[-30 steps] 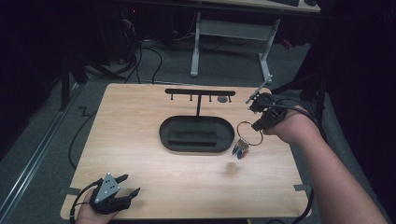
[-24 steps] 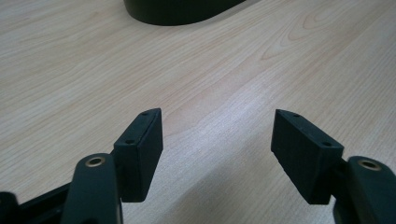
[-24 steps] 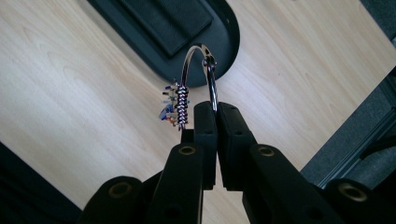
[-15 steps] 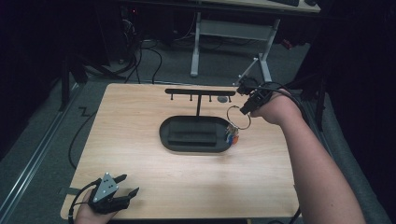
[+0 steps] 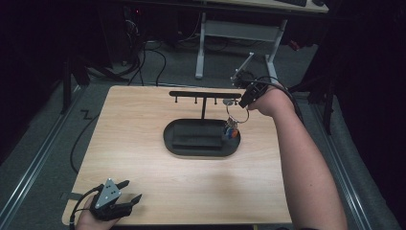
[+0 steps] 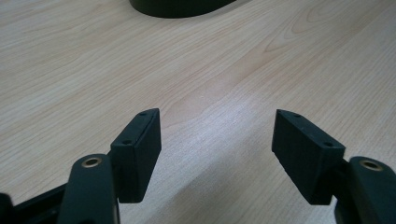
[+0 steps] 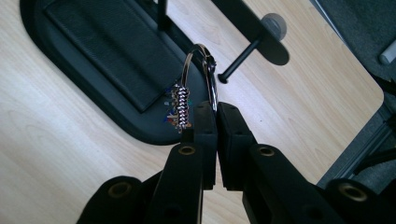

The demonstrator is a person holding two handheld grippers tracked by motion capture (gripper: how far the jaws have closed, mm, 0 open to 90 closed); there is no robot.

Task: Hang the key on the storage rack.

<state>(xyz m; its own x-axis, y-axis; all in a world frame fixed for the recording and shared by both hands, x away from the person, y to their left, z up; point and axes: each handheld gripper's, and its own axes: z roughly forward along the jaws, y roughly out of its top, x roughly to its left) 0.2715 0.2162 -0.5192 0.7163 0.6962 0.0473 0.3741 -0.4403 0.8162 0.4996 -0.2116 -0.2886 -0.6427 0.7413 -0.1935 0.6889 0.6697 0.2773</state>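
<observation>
Keep the right gripper (image 7: 216, 108) pinching the key ring (image 7: 200, 74), guide its loop over the rack's peg (image 7: 239, 60) (left gripper (image 6: 216, 140) jaws spread, idle).

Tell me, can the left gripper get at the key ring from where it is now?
Probably not. The left gripper sits open at the table's near left corner, far from the key ring, which the right gripper already clamps beside the rack.

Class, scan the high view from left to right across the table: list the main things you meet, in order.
Left hand-held gripper → black oval tray of the hook stand → key ring with its dangling charms → right hand-held gripper, shut on the key ring.
</observation>
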